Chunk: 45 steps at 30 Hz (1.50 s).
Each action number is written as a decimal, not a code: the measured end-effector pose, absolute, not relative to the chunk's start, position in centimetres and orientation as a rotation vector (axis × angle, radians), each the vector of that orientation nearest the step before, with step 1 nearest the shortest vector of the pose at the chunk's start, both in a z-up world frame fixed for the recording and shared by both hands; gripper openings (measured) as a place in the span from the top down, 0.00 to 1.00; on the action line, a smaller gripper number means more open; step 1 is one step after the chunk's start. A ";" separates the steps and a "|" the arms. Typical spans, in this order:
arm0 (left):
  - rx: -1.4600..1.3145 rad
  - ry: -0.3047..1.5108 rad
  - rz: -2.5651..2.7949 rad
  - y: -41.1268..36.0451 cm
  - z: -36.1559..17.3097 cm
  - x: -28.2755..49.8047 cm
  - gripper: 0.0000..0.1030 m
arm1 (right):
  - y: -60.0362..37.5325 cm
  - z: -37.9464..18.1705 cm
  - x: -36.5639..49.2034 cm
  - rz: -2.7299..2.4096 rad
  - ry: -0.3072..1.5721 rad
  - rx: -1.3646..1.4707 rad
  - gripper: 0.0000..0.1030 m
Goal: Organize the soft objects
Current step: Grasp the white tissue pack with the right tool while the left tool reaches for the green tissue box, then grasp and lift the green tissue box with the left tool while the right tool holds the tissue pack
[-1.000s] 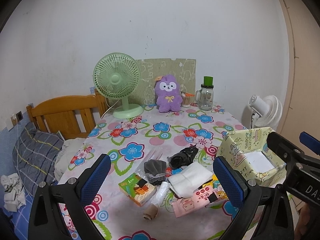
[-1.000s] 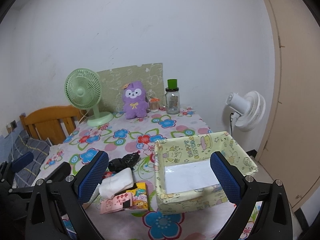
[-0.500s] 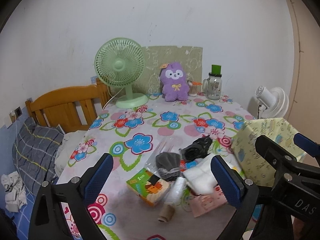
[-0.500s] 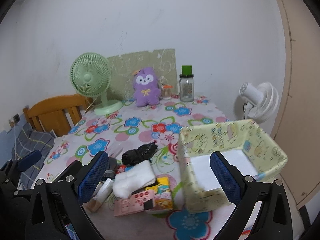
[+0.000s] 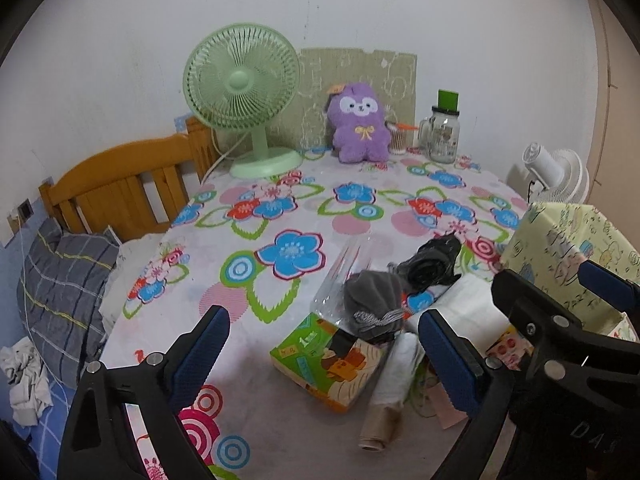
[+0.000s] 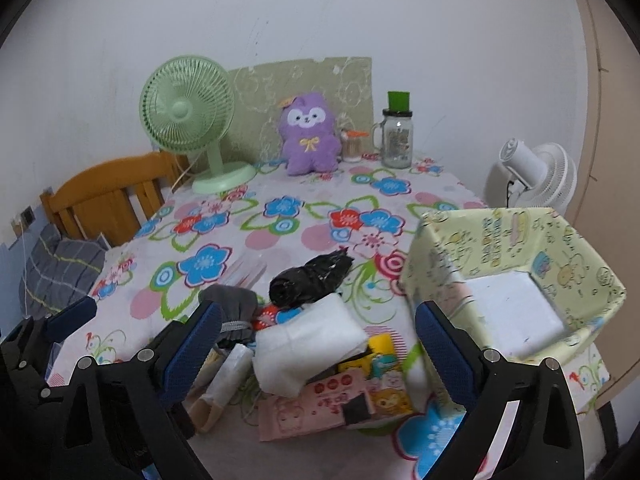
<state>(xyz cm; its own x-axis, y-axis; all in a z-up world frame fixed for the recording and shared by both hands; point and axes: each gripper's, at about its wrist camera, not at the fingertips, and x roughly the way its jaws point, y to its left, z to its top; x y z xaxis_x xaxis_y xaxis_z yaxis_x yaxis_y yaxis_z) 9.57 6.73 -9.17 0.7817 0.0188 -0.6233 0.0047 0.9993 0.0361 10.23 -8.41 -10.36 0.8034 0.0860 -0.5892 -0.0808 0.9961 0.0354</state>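
Observation:
A pile of soft things lies at the table's near edge: a grey sock bundle (image 5: 374,306) in clear plastic, a black wrapped bundle (image 6: 310,282), a white folded pack (image 6: 310,338), a pink packet (image 6: 316,406) and a green-and-orange packet (image 5: 330,362). A yellow-green fabric bin (image 6: 516,276) stands open to the right, with only a white base inside. My left gripper (image 5: 324,354) is open and empty above the green packet. My right gripper (image 6: 316,350) is open and empty above the white pack.
At the back of the flowered table (image 5: 280,240) stand a green fan (image 5: 244,96), a purple plush toy (image 5: 362,128) and a glass jar with a green lid (image 5: 444,132). A wooden headboard (image 5: 120,188) and bedding lie left. A white fan (image 6: 532,176) stands right.
Both grippers have moved forward and down toward the pile, which now looks larger. Both stay open and empty.

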 end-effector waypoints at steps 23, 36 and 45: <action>-0.013 0.844 -0.056 7.4 -14.6 13.6 0.06 | -6.0 -15.7 15.1 0.060 0.810 -0.069 0.10; 0.008 0.898 -0.034 7.8 -15.9 13.8 0.12 | -5.5 -17.0 15.7 0.052 0.831 -0.137 0.12; 0.014 0.892 -0.063 7.2 -15.8 13.6 0.17 | -5.6 -17.3 16.0 0.059 0.847 -0.136 0.32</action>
